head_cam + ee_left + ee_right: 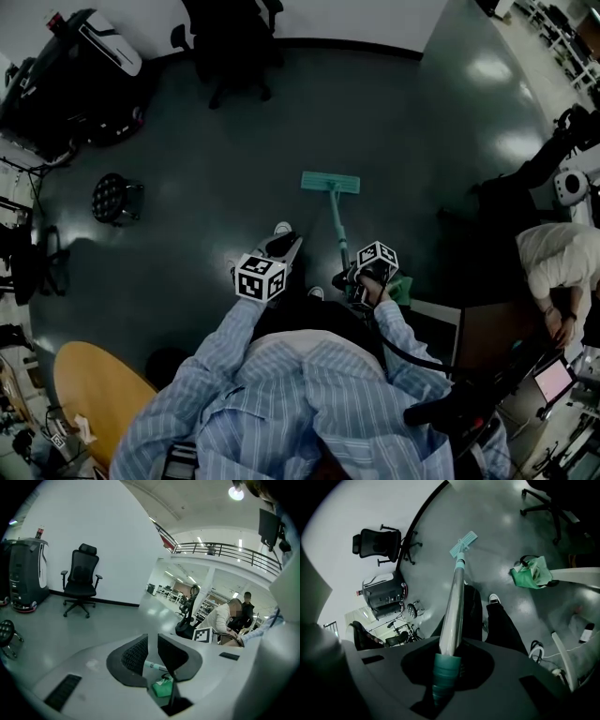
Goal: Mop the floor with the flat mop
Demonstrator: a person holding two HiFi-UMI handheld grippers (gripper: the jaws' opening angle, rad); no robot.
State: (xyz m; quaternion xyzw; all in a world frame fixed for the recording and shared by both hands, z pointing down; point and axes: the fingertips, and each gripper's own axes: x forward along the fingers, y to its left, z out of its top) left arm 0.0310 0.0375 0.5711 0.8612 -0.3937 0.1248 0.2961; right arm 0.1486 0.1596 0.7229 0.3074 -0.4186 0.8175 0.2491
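The flat mop's teal head [330, 183] lies flat on the dark floor ahead of my feet. Its metal handle [337, 225] slants back to my right gripper [359, 281], which is shut on it. In the right gripper view the handle [453, 606] runs up from between the jaws to the mop head [463, 544], and its teal grip [444, 677] sits in my right gripper [449, 648]. My left gripper [286, 246] hovers left of the handle, apart from it. My left gripper [153, 641] has its jaws drawn almost together with nothing between them.
A black office chair [230, 47] stands by the far wall, with a grey machine [94, 47] at back left. A round stool [114, 197] is at left, a wooden table [89, 394] at near left. A green bag [532, 573] lies right of my feet, and a seated person [553, 267] is at right.
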